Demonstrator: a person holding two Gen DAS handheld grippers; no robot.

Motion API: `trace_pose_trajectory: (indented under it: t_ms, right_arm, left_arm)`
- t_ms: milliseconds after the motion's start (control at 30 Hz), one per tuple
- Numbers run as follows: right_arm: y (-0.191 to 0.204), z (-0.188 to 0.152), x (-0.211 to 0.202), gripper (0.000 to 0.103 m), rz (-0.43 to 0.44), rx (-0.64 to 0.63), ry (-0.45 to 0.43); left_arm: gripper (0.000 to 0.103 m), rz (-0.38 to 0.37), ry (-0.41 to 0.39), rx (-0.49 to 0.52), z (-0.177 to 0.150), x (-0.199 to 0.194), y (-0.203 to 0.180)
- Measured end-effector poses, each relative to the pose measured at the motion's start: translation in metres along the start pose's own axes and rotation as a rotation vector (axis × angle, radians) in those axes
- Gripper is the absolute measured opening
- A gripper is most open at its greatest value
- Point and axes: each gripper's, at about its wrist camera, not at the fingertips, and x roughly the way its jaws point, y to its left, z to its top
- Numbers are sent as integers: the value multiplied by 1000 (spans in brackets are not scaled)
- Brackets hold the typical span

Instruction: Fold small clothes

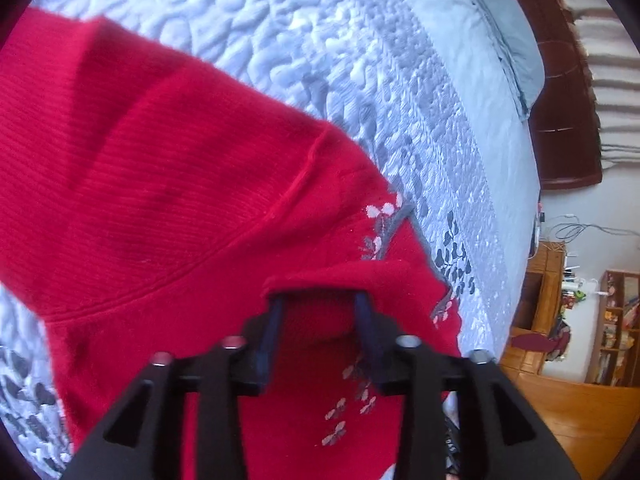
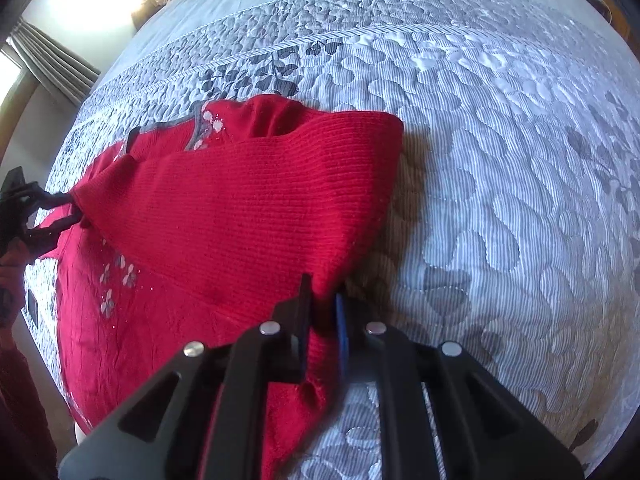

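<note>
A small red knit sweater (image 2: pixel 248 208) with grey trim and pale flower embroidery lies on the quilted bed, partly folded over itself. It fills the left wrist view (image 1: pixel 160 184). My right gripper (image 2: pixel 322 300) is shut on the sweater's near edge, cloth pinched between its fingers. My left gripper (image 1: pixel 318 300) has its fingers spread under a lifted fold of the sweater; the fingertips are hidden by cloth. The left gripper also shows in the right wrist view (image 2: pixel 60 208) at the sweater's far left corner, holding it up.
The grey-white quilted bedspread (image 2: pixel 500 184) covers the bed all around. A pale blue pillow (image 1: pixel 504 24) and dark headboard (image 1: pixel 560 92) lie at the far end. Wooden shelves (image 1: pixel 608 328) and wooden floor are beyond the bed edge. Curtains (image 2: pixel 52 60) hang at the left.
</note>
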Motion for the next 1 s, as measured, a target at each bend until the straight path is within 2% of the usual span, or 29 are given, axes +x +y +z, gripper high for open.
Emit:
trace_pose_trajectory:
  t_ms: [33,100,167,300,433,467,500,567,633,700,733,800,867,900,933,1000]
  right_arm:
    - [0,0,0,10,1,2,0]
    - [0,0,1,10,-2,3,1]
    - [0,0,2,11,-3,8,1]
    - [-2,1,4,11,2,16,3]
    - [-3,1,5,12,4,17,6]
    - [-3,1,5,12,3,16,6]
    - [-3,1,6,13,3,16,5]
    - [-3,1,6,13,5,21,4]
    - [-4,1,7,13,7,26,3]
    - [-4,0,7,13,9,30,0]
    - [-4,0,6,13,10,29,-2]
    - [-5,-1,6,13,13,30,-5]
    - [-6,-1,6,13,20,33,-8]
    - [-7,-2,6,13,20,32,-9]
    - [-7,-2,6,13,20,34,-9]
    - [-7,-2,5,13,21,40,-7]
  left_arm:
    - [52,-3,-25,8,-2,-6,0]
    - [62,4,-55,45,-3,-12,-4]
    - [62,31,-49,49,2,-9,-6]
    - [62,40,17,36,7,9,-4]
    - [62,47,16,30,11,18,-5]
    - [59,40,11,32,13,18,-8]
    - [39,39,6,43,15,18,-12]
    - [8,17,24,43,17,22,-16]
    - [7,18,24,33,17,23,-20]
    - [6,24,-42,72,11,8,-31]
    - [6,10,-92,112,5,-3,-39]
    - [6,-39,-251,272,-19,-43,-62]
    - [6,-61,-323,381,-42,-66,-68]
    - [7,-55,-328,415,-53,-70,-65]
    - [9,-28,-318,436,-58,-68,-60]
    - [27,125,-242,459,-64,-46,-34]
